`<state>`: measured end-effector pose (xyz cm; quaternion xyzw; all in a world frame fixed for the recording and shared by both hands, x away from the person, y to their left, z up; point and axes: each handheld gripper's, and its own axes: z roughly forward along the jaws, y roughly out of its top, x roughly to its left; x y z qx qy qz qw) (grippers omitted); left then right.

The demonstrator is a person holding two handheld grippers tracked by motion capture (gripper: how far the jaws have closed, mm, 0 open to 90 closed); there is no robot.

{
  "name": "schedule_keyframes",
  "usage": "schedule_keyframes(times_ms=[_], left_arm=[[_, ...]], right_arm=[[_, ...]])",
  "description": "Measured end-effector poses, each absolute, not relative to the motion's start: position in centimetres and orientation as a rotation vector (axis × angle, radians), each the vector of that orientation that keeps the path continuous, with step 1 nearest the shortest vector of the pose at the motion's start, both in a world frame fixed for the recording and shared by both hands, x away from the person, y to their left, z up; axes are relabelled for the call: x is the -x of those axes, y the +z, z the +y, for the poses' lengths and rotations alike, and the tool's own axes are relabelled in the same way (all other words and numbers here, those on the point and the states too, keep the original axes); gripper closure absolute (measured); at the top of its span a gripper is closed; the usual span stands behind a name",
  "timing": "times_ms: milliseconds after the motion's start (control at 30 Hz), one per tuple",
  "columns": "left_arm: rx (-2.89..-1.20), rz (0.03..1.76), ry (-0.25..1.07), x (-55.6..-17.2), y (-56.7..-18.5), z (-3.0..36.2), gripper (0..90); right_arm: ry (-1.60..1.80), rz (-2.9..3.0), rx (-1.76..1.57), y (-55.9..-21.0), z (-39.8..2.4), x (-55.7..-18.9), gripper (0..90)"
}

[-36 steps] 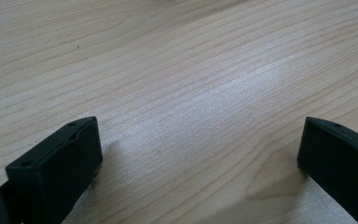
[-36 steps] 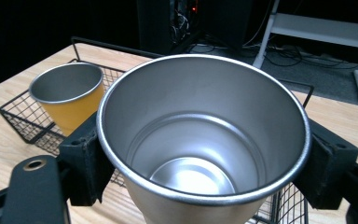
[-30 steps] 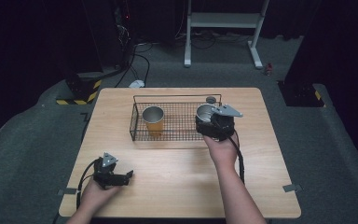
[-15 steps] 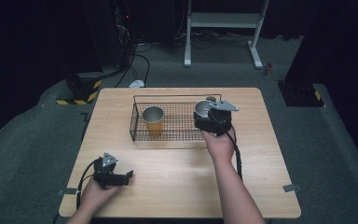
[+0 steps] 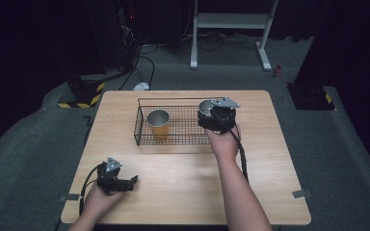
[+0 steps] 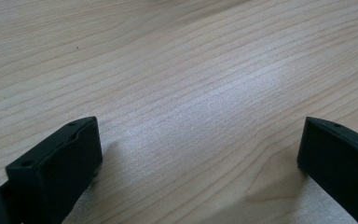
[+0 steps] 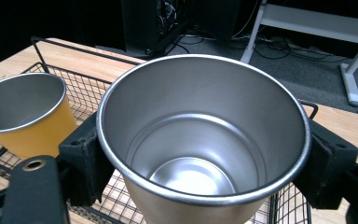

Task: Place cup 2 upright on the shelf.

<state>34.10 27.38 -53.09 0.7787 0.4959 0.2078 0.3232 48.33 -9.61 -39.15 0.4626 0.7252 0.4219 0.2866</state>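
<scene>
A black wire basket [image 5: 173, 132] stands on the far middle of the wooden table [image 5: 183, 192]. Inside it, toward its left, a yellow metal cup [image 5: 158, 123] stands upright; I see it too at the left of the right gripper view [image 7: 25, 116]. My right gripper [image 5: 215, 115] is shut on a silver metal cup [image 7: 200, 140], which it holds upright over the basket's right end [image 5: 205, 107]; its two jaws press on the cup's sides. My left gripper [image 5: 131, 182] rests open on the table near the front left corner, bare wood between its jaws [image 6: 200, 154].
The basket's far rim and handle [image 7: 307, 109] lie just behind the silver cup. Beyond the table, a dark floor holds cables, a white metal frame [image 5: 231, 21] and a yellow-black striped block [image 5: 84, 94].
My right gripper has carried the silver cup a little farther from the person, over the basket's right end. The left gripper has stayed where it was.
</scene>
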Motion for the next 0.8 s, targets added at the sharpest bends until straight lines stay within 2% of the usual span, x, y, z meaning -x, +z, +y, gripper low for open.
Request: schedule_keyframes(times_ms=[600, 800], left_arm=[[-2.042, 1.303, 0.546, -34.1, -53.1, 27.4, 0.3], [-2.042, 1.302, 0.546, -34.1, -53.1, 27.4, 0.2]], right_arm=[[1.056, 1.972, -1.247, -39.6, -7.9, -50.5, 18.7], [1.006, 2.014, -1.290, -41.6, -7.1, -51.9, 18.7]])
